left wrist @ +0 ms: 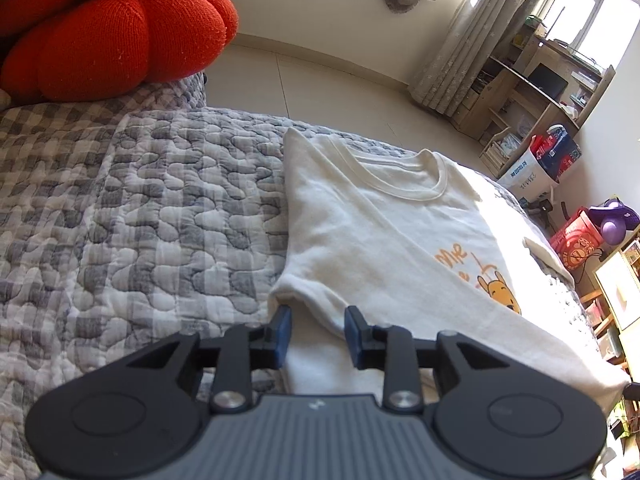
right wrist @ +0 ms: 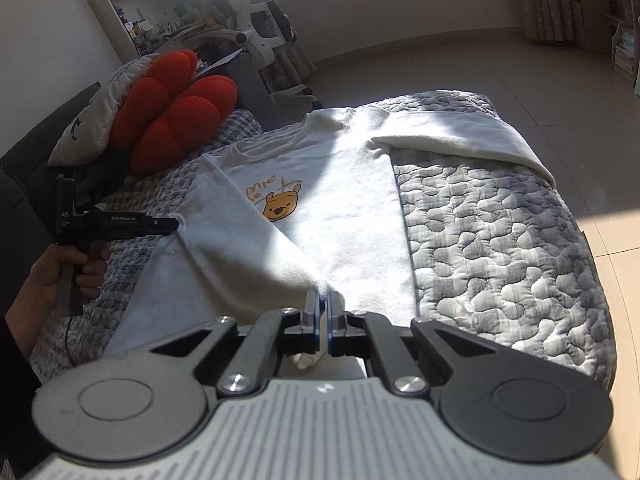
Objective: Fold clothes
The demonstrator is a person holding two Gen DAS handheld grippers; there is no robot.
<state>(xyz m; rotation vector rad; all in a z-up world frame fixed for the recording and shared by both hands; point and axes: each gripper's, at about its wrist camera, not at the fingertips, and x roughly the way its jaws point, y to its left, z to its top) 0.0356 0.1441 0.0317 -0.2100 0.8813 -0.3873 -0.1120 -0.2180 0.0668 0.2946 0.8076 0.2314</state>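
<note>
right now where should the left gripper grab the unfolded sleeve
Grip the sleeve at its cuff end, coming from the bed's far side. It lies flat, stretched sideways off the shirt, its edge free to pinch. The left gripper is open; the right gripper already pinches shirt fabric.

Left claw (left wrist: 316, 332) agape, right claw (right wrist: 323, 320) clamped

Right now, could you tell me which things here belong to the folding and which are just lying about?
Folding:
- shirt
- left gripper, jaws open at the folded edge
- right gripper, jaws shut on the shirt
- quilt under it

Lying about:
- red cushion
- white pillow
- office chair
</note>
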